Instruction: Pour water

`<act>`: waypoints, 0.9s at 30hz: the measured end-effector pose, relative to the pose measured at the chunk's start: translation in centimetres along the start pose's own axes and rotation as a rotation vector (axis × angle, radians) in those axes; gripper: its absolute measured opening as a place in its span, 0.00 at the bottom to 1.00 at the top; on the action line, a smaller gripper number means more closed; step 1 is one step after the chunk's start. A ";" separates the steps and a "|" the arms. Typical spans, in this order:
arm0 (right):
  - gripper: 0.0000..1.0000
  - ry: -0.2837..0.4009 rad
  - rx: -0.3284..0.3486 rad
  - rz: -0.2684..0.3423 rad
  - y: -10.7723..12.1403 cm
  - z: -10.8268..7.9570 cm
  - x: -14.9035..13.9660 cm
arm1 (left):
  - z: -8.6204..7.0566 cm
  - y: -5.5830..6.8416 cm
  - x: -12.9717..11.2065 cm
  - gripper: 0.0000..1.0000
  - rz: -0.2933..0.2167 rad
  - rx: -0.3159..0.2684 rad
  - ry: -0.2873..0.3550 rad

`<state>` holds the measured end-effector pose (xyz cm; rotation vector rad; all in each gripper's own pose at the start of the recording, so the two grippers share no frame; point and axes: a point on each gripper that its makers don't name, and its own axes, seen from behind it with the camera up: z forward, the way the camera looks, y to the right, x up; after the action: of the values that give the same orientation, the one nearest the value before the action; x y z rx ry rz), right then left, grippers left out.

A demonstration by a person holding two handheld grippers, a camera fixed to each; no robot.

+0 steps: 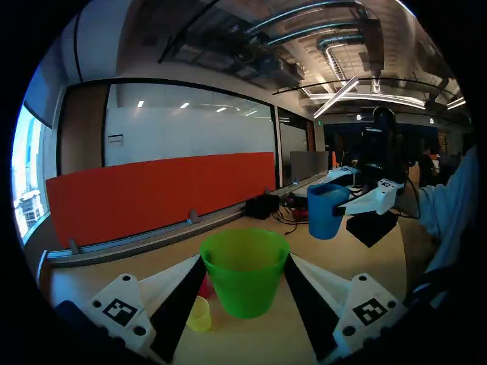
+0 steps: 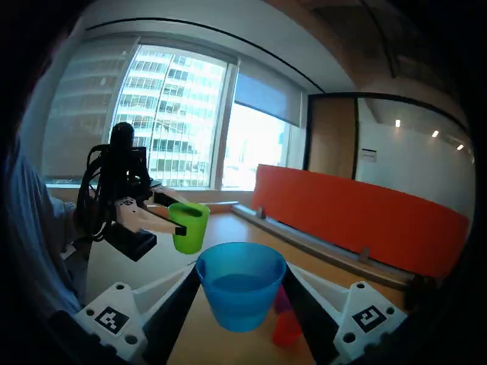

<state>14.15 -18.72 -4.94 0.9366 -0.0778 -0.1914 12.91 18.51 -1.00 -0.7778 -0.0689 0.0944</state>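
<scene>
My left gripper is shut on a green cup, held upright above the wooden table. Farther off to the right in the left gripper view, the blue cup hangs in the right gripper. In the right gripper view, my right gripper is shut on that blue cup, upright, with water inside. The green cup shows at the left there, held by the left gripper. The two cups are apart, both lifted off the table.
A yellow cup and a red one stand on the table below the green cup. Red and pink cups sit under the blue cup. An orange partition runs along the table's far edge. A person's sleeve is at the right.
</scene>
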 end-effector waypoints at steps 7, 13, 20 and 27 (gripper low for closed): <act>0.92 0.016 0.026 -0.010 -0.5 1.0 1.4 | -0.2 0.5 -0.3 0.86 -0.009 -0.004 0.005; 0.92 0.024 0.028 -0.032 -0.3 1.6 2.1 | -0.4 0.9 -0.4 0.86 -0.007 -0.012 0.007; 0.92 0.034 0.022 -0.080 0.3 2.2 3.3 | -0.4 1.8 -0.6 0.86 0.001 -0.029 0.007; 0.92 0.038 0.013 -0.155 0.8 2.7 4.4 | -0.2 2.7 -1.0 0.86 -0.017 -0.053 0.001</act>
<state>18.14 -21.22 -2.76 0.9598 0.0285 -0.3164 11.80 20.16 -3.06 -0.8302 -0.0771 0.0764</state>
